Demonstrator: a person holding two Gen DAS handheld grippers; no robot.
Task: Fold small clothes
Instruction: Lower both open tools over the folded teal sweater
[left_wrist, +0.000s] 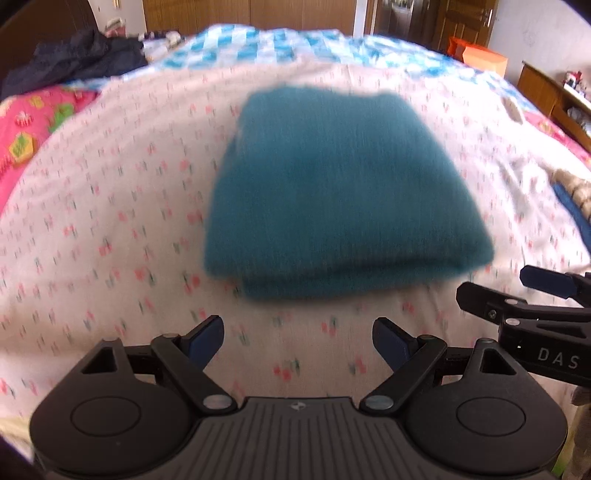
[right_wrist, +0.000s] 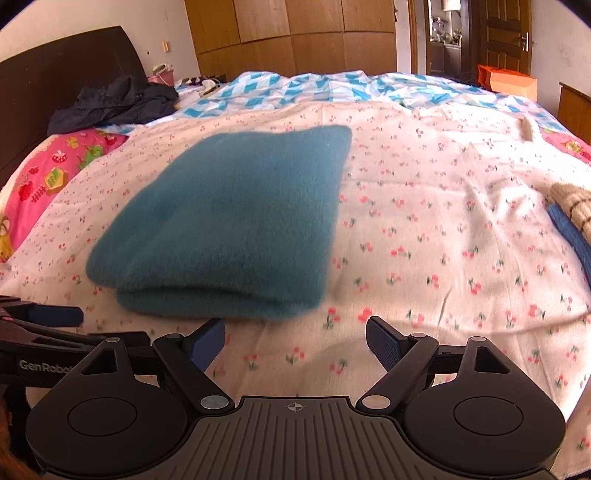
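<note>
Teal garment (left_wrist: 340, 192) folded on bedsheet (left_wrist: 110, 229); both tongs spread, empty.

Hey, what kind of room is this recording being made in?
Most likely a home bedroom. A folded teal garment lies on a bed covered by a cherry-print sheet, with a dark headboard at one end and wooden wardrobe doors along the far wall.

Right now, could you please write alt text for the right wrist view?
A folded teal knit garment lies on a cherry-print sheet covering a bed. The right claw hovers open and empty just short of it; dark clothing is heaped near the headboard.
</note>
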